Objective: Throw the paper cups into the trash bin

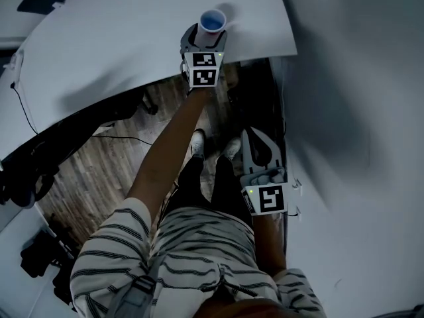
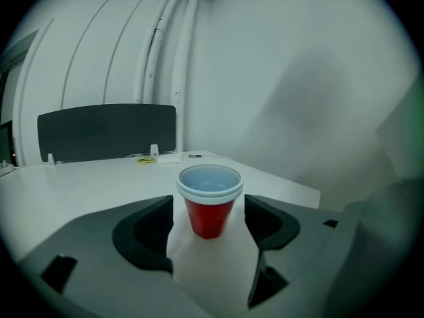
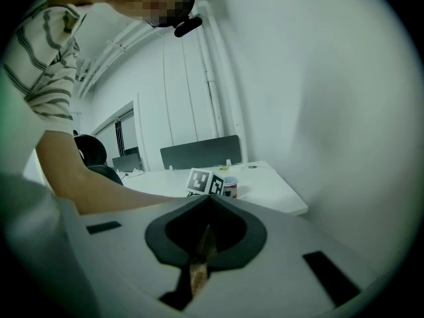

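A red paper cup with a white rim and pale blue inside stands upright near the front right corner of the white table. My left gripper reaches over the table edge and is open. In the left gripper view the cup stands between the dark pads, and a narrow gap shows on each side. My right gripper hangs low beside the person's leg, off the table. Its jaws are shut in the right gripper view, with nothing held. That view shows the cup far off, beside the left marker cube.
A dark divider panel stands along the table's far side, with small items in front of it. A white wall runs close on the right. Wooden floor, cables and dark equipment lie at left. No trash bin is in view.
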A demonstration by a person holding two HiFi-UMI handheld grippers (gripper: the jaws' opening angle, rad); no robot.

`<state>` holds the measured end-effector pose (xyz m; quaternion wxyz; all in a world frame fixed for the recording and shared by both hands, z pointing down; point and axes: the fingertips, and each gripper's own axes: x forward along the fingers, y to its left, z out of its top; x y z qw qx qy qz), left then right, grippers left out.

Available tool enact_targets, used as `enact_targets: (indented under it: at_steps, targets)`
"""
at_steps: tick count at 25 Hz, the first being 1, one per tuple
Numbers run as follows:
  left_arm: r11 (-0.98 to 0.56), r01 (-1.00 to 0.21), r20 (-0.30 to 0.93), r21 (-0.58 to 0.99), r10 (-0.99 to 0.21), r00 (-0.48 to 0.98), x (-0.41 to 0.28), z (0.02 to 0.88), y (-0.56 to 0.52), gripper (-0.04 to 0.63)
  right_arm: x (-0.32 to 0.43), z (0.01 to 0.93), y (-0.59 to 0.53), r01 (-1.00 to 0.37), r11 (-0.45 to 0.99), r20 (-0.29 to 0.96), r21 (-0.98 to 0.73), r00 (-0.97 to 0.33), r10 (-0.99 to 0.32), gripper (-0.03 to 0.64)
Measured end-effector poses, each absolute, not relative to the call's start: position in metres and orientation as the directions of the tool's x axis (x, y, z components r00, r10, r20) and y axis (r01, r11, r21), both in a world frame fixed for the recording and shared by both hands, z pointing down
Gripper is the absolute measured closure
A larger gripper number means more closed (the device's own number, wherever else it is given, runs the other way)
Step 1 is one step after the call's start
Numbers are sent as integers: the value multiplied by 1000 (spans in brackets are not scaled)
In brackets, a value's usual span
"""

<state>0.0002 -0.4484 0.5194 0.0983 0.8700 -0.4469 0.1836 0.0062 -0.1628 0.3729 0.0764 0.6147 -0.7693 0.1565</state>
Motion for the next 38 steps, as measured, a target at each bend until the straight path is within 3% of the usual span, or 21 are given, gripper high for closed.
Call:
enact_targets:
  at_steps: [22, 38]
  targets:
    - [-571, -821, 383, 13, -756, 531, 6, 514, -458, 299, 22, 377, -150, -979, 147, 325, -140, -186, -927, 607]
    - [-610, -792, 282, 39, -753, 594, 18, 426, -404, 305, 36, 348, -123, -990, 99, 280, -101, -123, -952, 607]
